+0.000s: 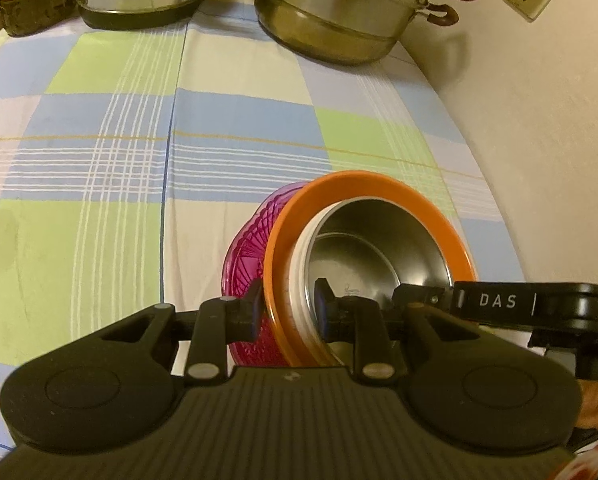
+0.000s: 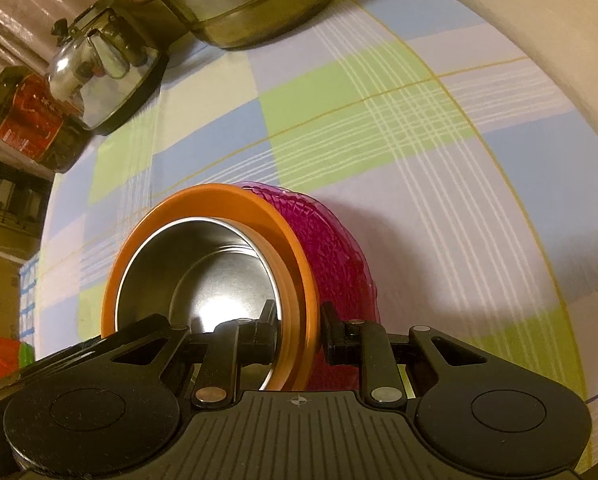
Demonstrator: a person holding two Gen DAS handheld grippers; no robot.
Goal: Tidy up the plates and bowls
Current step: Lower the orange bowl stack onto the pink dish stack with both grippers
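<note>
Nearest, the left gripper (image 1: 289, 310) and the right gripper (image 2: 297, 330) each pinched opposite rims of a nested stack: steel bowl (image 1: 379, 248) inside orange bowl (image 1: 451, 240) inside magenta bowl (image 2: 331, 248). Stacking looked done; setting it on the checked tablecloth (image 1: 139, 160), short of the steamer pot (image 1: 339, 16), remained.

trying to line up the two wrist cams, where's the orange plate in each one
Left wrist view: the orange plate stands on edge right of centre, low in the picture, pink bowl on its left, steel bowl nested inside.
Right wrist view: orange plate sits left of centre, low in the picture, pink bowl on its right, steel bowl inside.
Shared landmark: the big steel steamer pot at the top of both views.
</note>
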